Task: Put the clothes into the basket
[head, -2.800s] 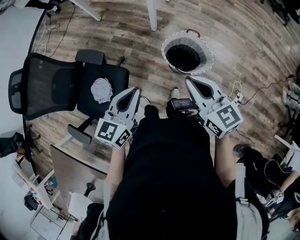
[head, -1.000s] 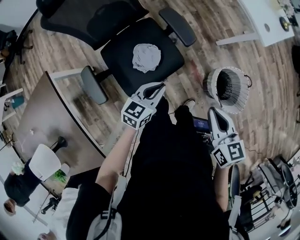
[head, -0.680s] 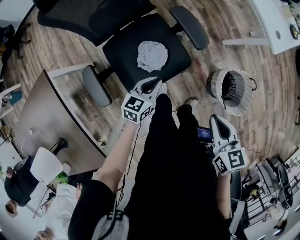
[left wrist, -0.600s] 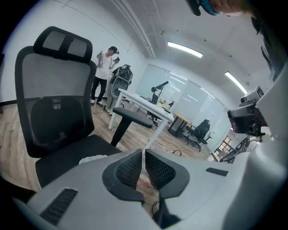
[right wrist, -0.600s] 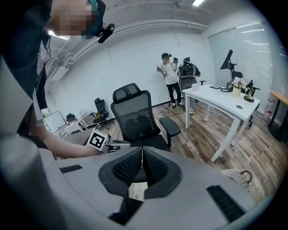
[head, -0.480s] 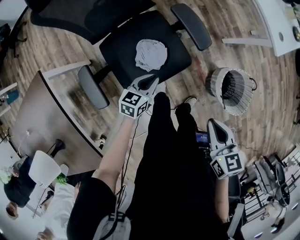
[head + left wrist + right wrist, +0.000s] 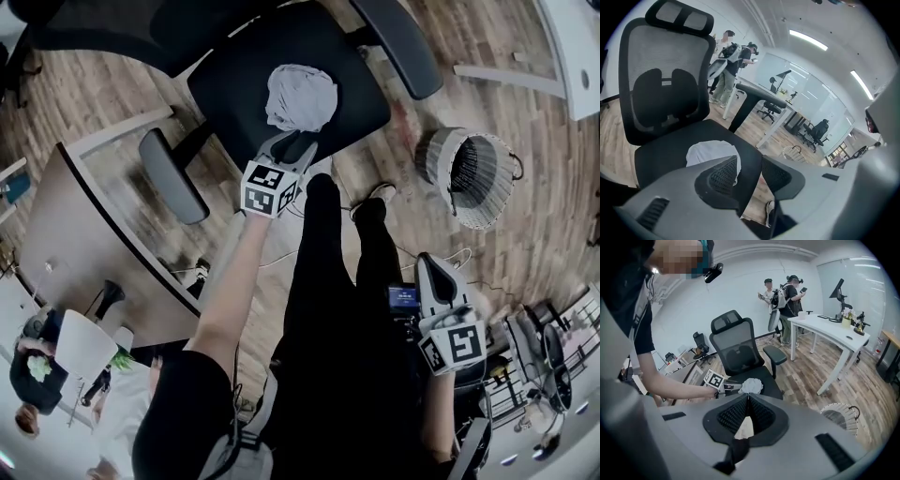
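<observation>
One jaw of the left gripper [image 7: 750, 160] is covering part of the grey garment [image 7: 705, 152] (its kind is not showing); the head view's top edge is cutting off the backrest of the office chair [image 7: 234, 89].

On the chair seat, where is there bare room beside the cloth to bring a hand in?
Bare seat shows between the cloth and one armrest, and a strip between the cloth and the other armrest. The seat's front edge is crowded: the left claw is there, close to the cloth; its jaws have just been opening, with nothing between them.
</observation>
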